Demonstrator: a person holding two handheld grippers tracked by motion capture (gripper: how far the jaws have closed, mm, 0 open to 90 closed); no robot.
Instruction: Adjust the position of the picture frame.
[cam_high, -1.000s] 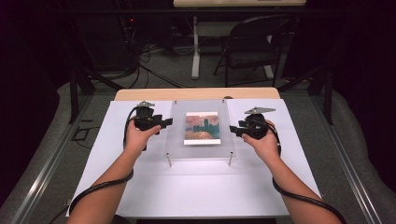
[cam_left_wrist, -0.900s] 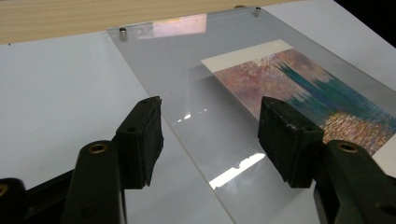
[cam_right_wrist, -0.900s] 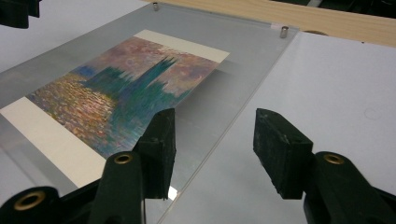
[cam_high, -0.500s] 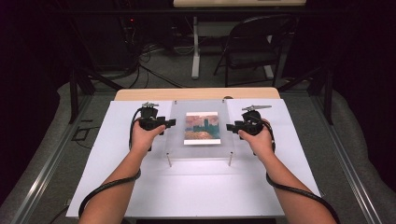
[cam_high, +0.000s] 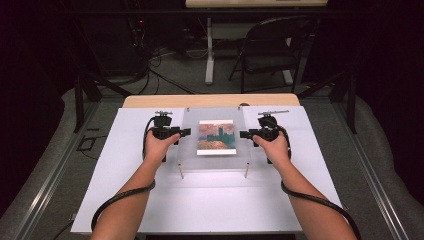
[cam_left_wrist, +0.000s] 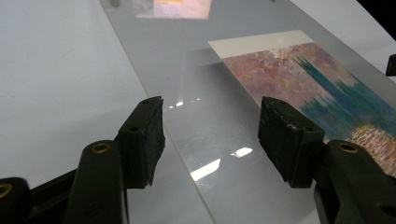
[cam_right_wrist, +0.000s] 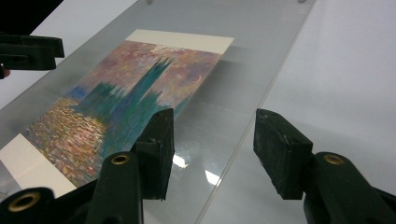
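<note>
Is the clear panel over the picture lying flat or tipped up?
Flat. The clear panel sits level on its short posts over the picture; both hand-held grippers' jaws straddle its side edges, open, not lifting it.

Both claws, left and right, closed in on acrylic panel edges.

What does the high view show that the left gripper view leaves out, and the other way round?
High view alone: both forearms, the left hand-held gripper and the right hand-held gripper at opposite side edges of the clear panel, the panel's two front standoff legs, the wooden table edge, and a folding chair behind.

Left gripper view alone: its own jaws standing open astride the panel's edge, one over the white sheet, one over the panel, with glare on the acrylic.

Both share: the panel, the painted print under it and the white sheet.
</note>
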